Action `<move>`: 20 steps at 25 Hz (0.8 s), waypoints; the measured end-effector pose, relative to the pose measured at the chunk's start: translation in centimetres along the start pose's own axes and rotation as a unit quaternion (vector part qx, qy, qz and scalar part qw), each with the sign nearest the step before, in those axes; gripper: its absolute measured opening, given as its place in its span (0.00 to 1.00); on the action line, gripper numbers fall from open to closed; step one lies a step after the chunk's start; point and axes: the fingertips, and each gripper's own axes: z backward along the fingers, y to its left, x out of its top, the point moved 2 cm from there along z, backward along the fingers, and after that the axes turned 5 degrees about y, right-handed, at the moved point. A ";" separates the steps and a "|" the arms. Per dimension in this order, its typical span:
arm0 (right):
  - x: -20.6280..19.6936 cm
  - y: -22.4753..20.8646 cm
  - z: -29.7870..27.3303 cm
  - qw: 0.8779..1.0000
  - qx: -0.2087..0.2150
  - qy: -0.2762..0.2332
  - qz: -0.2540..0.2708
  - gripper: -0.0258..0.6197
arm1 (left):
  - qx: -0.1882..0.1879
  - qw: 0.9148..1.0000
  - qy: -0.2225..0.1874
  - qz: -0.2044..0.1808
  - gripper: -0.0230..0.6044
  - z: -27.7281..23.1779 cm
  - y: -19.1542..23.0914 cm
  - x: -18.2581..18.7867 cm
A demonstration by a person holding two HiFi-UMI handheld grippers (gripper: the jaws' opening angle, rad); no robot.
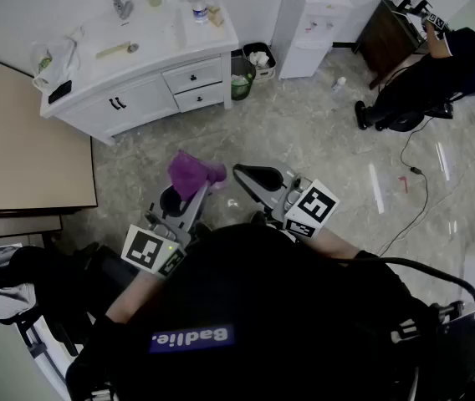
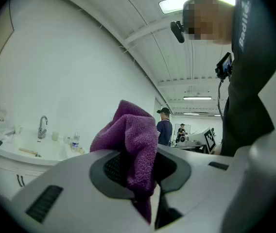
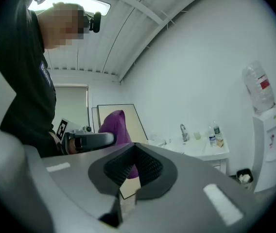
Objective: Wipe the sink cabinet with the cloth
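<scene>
The white sink cabinet (image 1: 141, 97) stands at the upper left of the head view, well away from both grippers, with a faucet (image 1: 120, 2) on its top. It also shows as the sink cabinet (image 2: 11, 161) in the left gripper view and as the sink cabinet (image 3: 203, 152) in the right gripper view. My left gripper (image 1: 176, 199) is shut on a purple cloth (image 1: 193, 174), which bunches up above the jaws. The cloth (image 2: 133, 140) fills the left gripper (image 2: 140, 176). My right gripper (image 1: 254, 177) is held beside it over the floor. The right gripper (image 3: 132, 168) is shut with nothing in it.
Bottles (image 1: 199, 5) and a plastic bag (image 1: 53, 57) sit on the cabinet top. A green bin (image 1: 241, 75) and a water dispenser (image 1: 308, 23) stand to its right. A beige panel (image 1: 20, 140) lies at the left. A person (image 1: 438, 73) sits at the far right, with cables on the floor.
</scene>
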 end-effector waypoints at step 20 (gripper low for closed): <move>0.3 -0.4 1.9 1.000 0.006 -0.011 -0.018 0.03 | 0.013 1.000 0.009 -0.007 0.18 -0.4 -1.5 -0.5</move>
